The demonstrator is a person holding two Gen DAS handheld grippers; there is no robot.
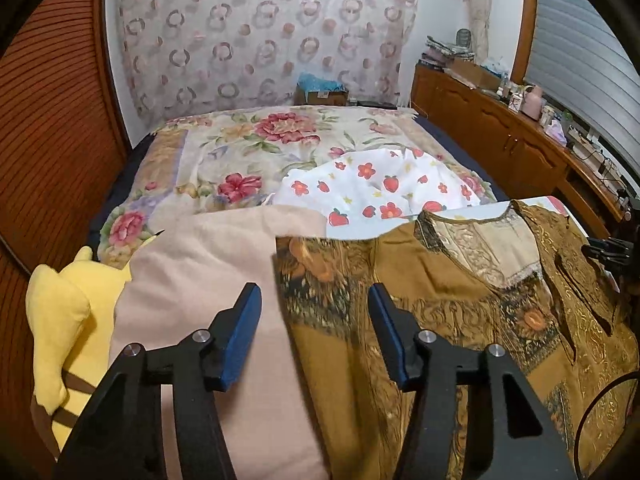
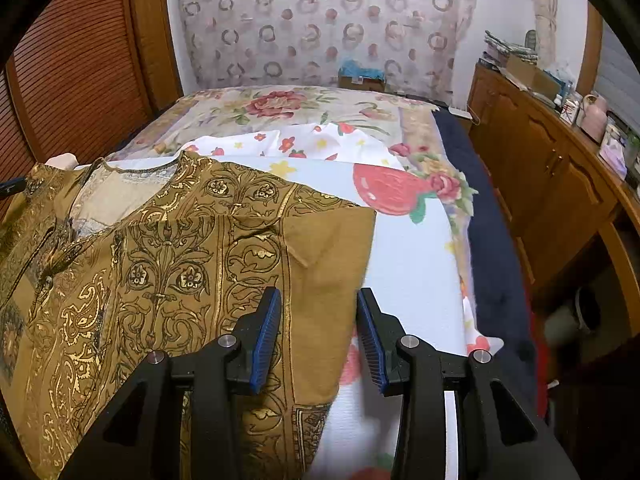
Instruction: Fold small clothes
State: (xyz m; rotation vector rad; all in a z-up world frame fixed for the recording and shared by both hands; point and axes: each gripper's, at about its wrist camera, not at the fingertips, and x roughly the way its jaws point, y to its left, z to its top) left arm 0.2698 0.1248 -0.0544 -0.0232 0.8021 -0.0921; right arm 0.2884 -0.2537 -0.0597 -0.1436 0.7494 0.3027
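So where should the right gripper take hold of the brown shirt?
At its right side edge, coming from the right. That edge lies straight on the white sheet, directly ahead of the open right gripper, so one finger could slide underneath.

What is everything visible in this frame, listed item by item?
Patterned top: one, brown and gold, spread flat on the bed.
Pink cloth: one, plain pale pink, left of the top.
Strawberry sheet: one, white with red fruit and flowers, behind and under the top.
Floral bedspread: one, cream with red flowers, far half of the bed.
Plush toy: one, yellow, at the bed's left edge.
Wooden cabinet: one, brown, right of the bed, its top cluttered.
Curtain: one, sheer with ring pattern, back wall.
Left hand-held gripper: black with blue pads, open over the top's left edge.
Right hand-held gripper: same, open over the top's right edge.
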